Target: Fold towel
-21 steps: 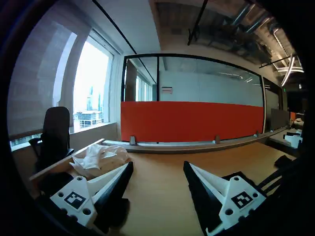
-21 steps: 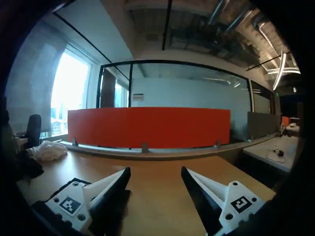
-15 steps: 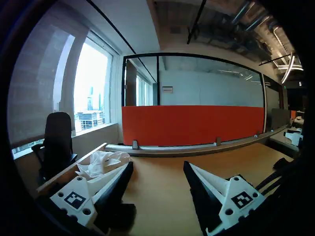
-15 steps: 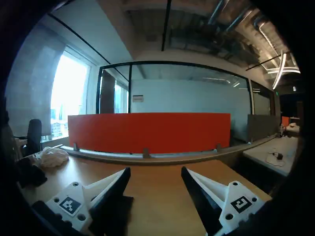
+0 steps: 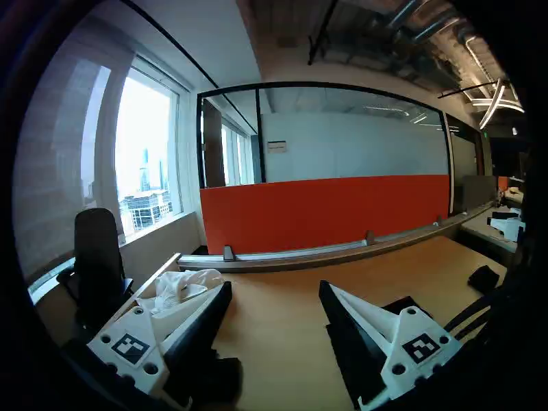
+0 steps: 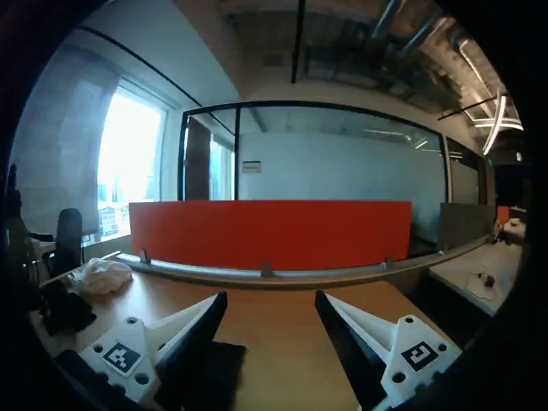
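— How far along is the fold?
— Not begun, I'd say. The towel [image 5: 179, 286] lies crumpled at the far left corner of the table [image 5: 288, 322], beyond my left gripper [image 5: 274, 286], whose fingers stand spread with nothing between them.
— And your other hand?
— My right gripper [image 6: 270, 296] is spread too, empty, and well apart from the towel. A dark patch [image 6: 219, 359] lies under its fingers; cloth or shadow, I cannot tell. Everything is left: reach, flatten, fold.
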A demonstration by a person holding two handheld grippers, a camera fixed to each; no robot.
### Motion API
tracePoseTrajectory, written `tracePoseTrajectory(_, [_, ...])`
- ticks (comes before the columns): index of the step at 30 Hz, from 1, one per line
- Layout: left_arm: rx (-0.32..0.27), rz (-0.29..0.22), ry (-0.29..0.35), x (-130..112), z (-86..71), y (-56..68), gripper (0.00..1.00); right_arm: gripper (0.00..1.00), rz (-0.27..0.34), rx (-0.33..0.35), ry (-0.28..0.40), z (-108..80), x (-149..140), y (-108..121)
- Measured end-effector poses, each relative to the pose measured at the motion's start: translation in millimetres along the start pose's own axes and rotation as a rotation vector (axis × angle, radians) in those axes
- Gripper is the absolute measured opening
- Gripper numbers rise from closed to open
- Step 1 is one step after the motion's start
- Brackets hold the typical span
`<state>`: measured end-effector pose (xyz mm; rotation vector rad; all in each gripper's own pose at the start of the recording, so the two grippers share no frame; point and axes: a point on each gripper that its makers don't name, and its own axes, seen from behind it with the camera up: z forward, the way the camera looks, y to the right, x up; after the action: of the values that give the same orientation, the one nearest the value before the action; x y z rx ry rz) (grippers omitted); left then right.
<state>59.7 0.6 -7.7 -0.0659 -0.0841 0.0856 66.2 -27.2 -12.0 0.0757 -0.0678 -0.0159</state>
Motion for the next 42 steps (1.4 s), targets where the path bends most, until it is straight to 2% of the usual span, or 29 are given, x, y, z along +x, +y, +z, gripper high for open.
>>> tracePoseTrajectory(6, [-0.080,0.020,-0.055,-7.5,0.5,15.7,0.94,0.99,-0.054,0.107,-0.082,-4.7,-14.1,-23.6])
tracePoseTrajectory(14, [-0.223,0.063,-0.137,-25.1,1.7,41.8,0.94,0.99,-0.127,0.277,-0.201,-13.2,-33.9,-58.5])
tracePoseTrajectory(17, [-0.270,0.071,-0.168,-34.0,1.5,50.1,0.94,0.99,-0.142,0.322,-0.239,-14.0,-41.1,-66.8])
tracePoseTrajectory(27, [-0.363,0.130,-0.244,-71.3,0.2,72.5,0.94,0.99,-0.197,0.408,-0.338,-16.4,-79.8,-83.9])
tracePoseTrajectory(36, [-0.417,0.145,-0.322,-119.5,-6.7,93.3,0.94,0.99,-0.238,0.467,-0.416,-19.3,-127.9,-93.1])
tracePoseTrajectory(42, [-0.460,0.173,-0.373,-152.4,-10.2,106.1,0.94,0.99,-0.261,0.507,-0.466,-21.6,-160.9,-98.3])
